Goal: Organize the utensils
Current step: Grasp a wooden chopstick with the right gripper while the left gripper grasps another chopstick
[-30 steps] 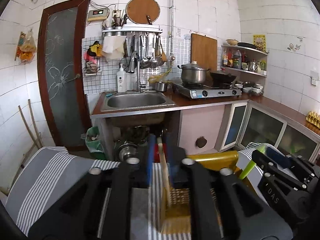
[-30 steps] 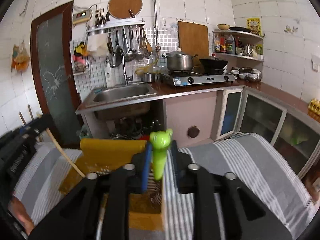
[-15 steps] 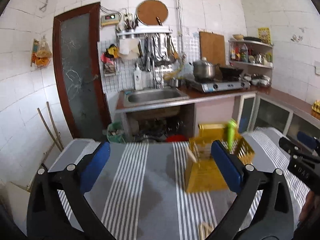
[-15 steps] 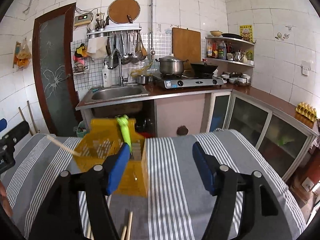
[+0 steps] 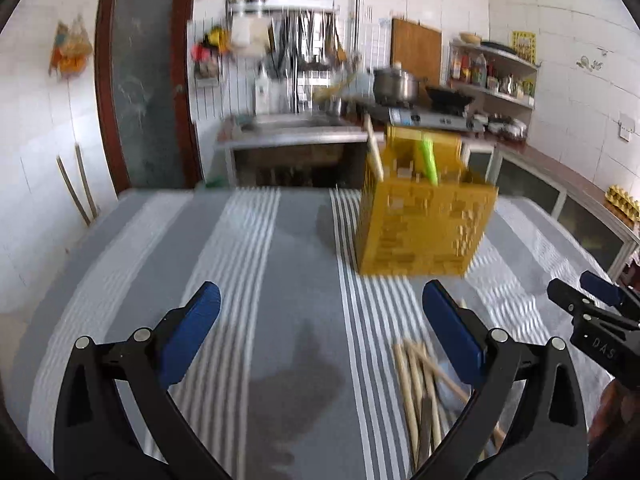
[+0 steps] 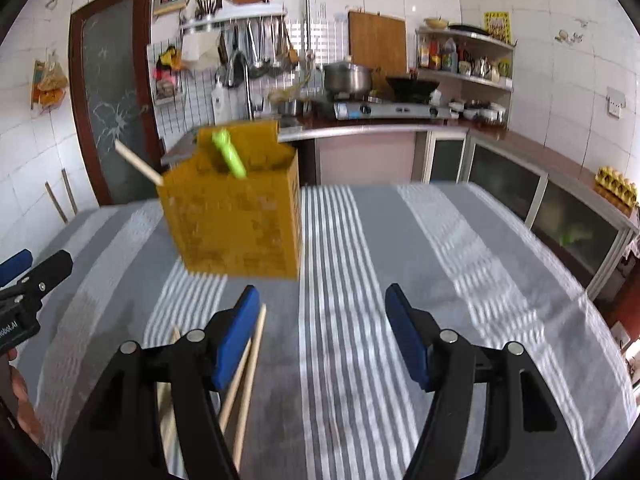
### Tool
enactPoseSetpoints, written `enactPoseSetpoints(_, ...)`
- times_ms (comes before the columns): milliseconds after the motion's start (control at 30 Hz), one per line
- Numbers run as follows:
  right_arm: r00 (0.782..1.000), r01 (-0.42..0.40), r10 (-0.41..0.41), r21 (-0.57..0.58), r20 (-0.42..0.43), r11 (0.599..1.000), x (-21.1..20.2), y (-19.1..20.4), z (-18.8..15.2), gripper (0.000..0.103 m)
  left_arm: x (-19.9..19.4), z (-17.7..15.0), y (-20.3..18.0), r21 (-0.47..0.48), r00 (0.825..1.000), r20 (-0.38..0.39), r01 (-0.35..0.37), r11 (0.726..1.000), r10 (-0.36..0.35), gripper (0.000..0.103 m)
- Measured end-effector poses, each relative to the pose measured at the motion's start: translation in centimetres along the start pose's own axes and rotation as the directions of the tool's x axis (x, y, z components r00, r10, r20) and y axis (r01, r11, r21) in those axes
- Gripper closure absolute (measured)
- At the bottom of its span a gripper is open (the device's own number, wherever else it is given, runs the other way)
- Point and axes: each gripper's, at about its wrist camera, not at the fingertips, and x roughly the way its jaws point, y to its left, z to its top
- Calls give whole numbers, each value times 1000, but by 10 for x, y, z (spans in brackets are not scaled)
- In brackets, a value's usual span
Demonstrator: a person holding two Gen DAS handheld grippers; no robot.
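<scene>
Left wrist view has my left gripper point(image 5: 320, 332) spread wide and empty, right gripper point(image 6: 320, 336) part-open, empty too, both aimed low because loose chopsticks point(image 5: 416, 384) lie on the striped tabletop point(image 5: 280, 280) near the yellow caddy point(image 5: 420, 228) holding a green utensil point(image 5: 428, 160)

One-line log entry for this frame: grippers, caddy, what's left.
left gripper: open, empty | right gripper: open, empty | yellow caddy: holds green utensil, one chopstick | loose chopsticks: on striped cloth
</scene>
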Motion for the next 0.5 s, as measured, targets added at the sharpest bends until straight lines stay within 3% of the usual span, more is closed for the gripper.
enactPoseSetpoints(267, 996, -11, 10, -20, -90, 1000, 23, 13, -33, 38, 37, -41, -4, -2, 992, -122, -18, 1000, 17, 5)
enactPoseSetpoints(500, 985, -25, 18, -37, -174, 999, 47, 26, -40, 38, 59, -54, -4, 0, 977, -215, -5, 1000, 5, 6)
